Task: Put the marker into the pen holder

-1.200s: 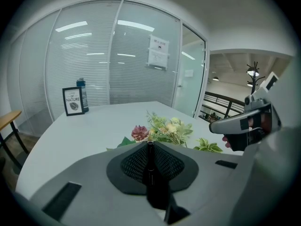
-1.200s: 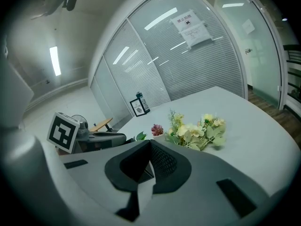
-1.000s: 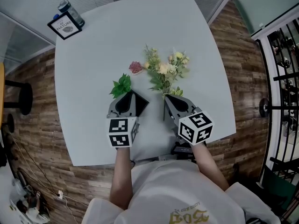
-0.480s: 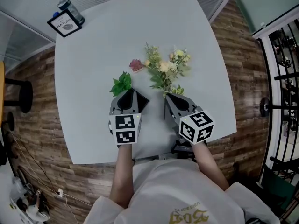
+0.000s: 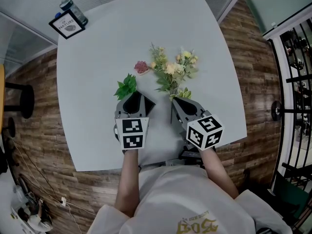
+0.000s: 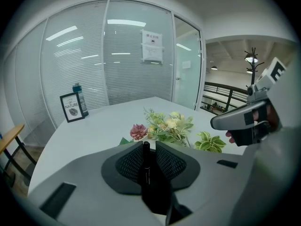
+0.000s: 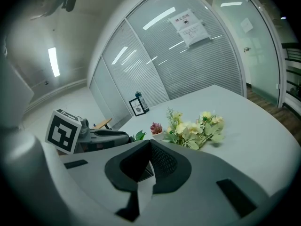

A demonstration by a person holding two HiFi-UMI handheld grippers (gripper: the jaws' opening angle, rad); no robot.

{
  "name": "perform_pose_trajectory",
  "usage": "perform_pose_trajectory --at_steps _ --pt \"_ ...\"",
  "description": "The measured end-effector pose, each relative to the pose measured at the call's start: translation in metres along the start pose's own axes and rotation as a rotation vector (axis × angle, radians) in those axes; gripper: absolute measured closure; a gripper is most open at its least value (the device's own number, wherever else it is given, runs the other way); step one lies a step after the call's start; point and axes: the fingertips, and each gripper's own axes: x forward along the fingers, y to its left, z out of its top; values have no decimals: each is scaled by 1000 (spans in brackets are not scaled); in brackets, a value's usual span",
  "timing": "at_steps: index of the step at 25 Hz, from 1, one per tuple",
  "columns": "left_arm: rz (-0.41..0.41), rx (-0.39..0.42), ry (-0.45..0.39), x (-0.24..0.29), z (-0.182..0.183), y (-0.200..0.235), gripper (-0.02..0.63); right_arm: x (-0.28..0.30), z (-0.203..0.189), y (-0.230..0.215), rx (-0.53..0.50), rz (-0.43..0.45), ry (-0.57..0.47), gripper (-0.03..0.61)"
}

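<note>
A black marker [image 6: 146,166] stands upright between the pads of my left gripper [image 6: 146,147], whose jaws are opening; a thin gap shows at the marker's right side. Its lower end sinks into a black mass [image 6: 157,199] under the jaws, which may be the pen holder; I cannot tell for sure. In the head view the left gripper [image 5: 135,95] hovers over the near middle of the white table [image 5: 97,72], with a black corner [image 5: 152,105] sticking out beneath it. My right gripper [image 5: 174,101] rests beside it, tips together [image 7: 150,145], nothing seen between them.
A spray of artificial flowers [image 5: 170,74] lies just beyond the grippers, with a pink succulent [image 5: 142,68] and a green leafy sprig [image 5: 127,87] to its left. A framed card [image 5: 68,26] and a bottle [image 5: 73,11] stand at the far left corner. Glass walls surround the table.
The left gripper's marker cube has shifted slightly right and toward me. The right gripper and the flowers have stayed put.
</note>
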Motion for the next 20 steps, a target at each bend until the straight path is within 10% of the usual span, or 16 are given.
perform_pose_trajectory --at_steps 20 --pt "22 -74 -210 -69 32 11 488 -48 27 26 -84 -17 -112 561"
